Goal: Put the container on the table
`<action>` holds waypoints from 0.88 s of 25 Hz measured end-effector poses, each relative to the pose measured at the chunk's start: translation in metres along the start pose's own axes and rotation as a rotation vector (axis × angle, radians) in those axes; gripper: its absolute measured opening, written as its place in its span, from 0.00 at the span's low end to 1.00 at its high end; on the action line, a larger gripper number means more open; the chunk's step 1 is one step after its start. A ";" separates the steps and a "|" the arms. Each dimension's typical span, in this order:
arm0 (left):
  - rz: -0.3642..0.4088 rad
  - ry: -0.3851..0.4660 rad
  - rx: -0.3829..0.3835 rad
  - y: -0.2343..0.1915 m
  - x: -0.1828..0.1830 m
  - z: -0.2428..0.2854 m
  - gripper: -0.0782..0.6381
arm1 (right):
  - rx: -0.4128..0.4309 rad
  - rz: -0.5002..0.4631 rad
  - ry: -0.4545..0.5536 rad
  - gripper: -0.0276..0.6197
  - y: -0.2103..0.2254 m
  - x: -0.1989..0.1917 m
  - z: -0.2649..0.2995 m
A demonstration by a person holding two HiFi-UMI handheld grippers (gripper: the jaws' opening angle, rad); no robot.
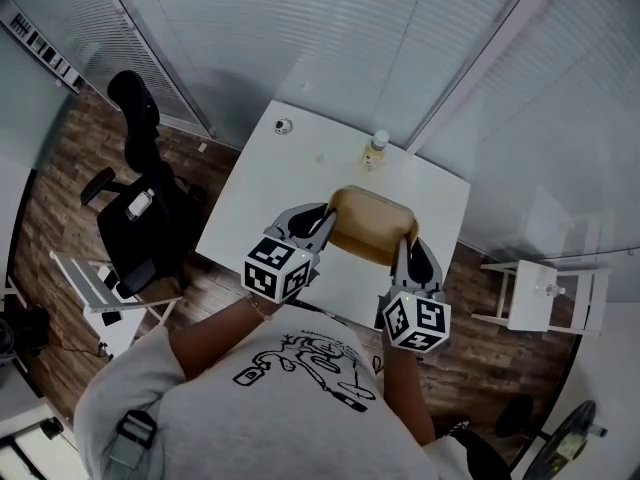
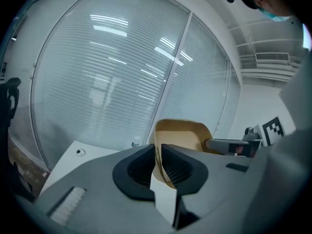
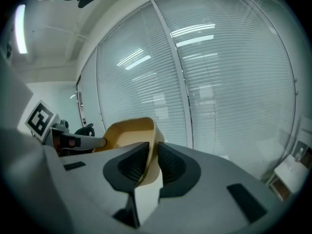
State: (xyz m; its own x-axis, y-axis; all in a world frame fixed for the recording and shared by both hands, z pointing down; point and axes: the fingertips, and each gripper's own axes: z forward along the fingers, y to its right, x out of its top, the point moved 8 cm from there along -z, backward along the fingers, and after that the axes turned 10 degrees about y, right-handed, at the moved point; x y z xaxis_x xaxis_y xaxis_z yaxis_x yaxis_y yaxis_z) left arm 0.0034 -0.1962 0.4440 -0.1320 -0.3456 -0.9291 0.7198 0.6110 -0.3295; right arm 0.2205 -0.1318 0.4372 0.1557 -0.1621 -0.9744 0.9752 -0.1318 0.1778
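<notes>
A tan, empty container point(image 1: 372, 224) hangs in the air above the white table point(image 1: 260, 208), held by both grippers. My left gripper point(image 1: 326, 224) is shut on its left rim, and my right gripper point(image 1: 405, 249) is shut on its right rim. In the left gripper view the rim of the container point(image 2: 181, 132) runs between the dark pads point(image 2: 175, 165) of my left gripper point(image 2: 158, 161). In the right gripper view the wall of the container point(image 3: 127, 132) is pinched the same way by my right gripper point(image 3: 152, 165).
A small bottle point(image 1: 375, 150) stands near the table's far edge, and a small round object point(image 1: 284, 126) lies at its far left corner. A black office chair point(image 1: 145, 203) stands left of the table, a white chair point(image 1: 545, 293) to its right. Window blinds lie beyond.
</notes>
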 end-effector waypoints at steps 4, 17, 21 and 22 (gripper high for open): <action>-0.041 -0.075 0.015 -0.015 -0.028 0.013 0.16 | -0.011 0.037 -0.074 0.12 0.009 -0.032 0.013; -0.027 -0.251 0.047 -0.049 -0.108 0.039 0.16 | -0.025 0.095 -0.248 0.12 0.027 -0.119 0.039; -0.033 -0.294 0.052 -0.059 -0.130 0.044 0.16 | -0.024 0.083 -0.298 0.12 0.030 -0.141 0.046; -0.033 -0.305 0.055 -0.062 -0.135 0.045 0.16 | -0.026 0.087 -0.310 0.12 0.031 -0.147 0.048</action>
State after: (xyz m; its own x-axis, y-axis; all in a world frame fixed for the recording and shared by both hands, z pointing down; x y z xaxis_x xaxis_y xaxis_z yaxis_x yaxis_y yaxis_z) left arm 0.0080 -0.2194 0.5977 0.0487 -0.5677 -0.8218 0.7552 0.5594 -0.3417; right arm 0.2205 -0.1593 0.5927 0.1877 -0.4627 -0.8664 0.9646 -0.0796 0.2514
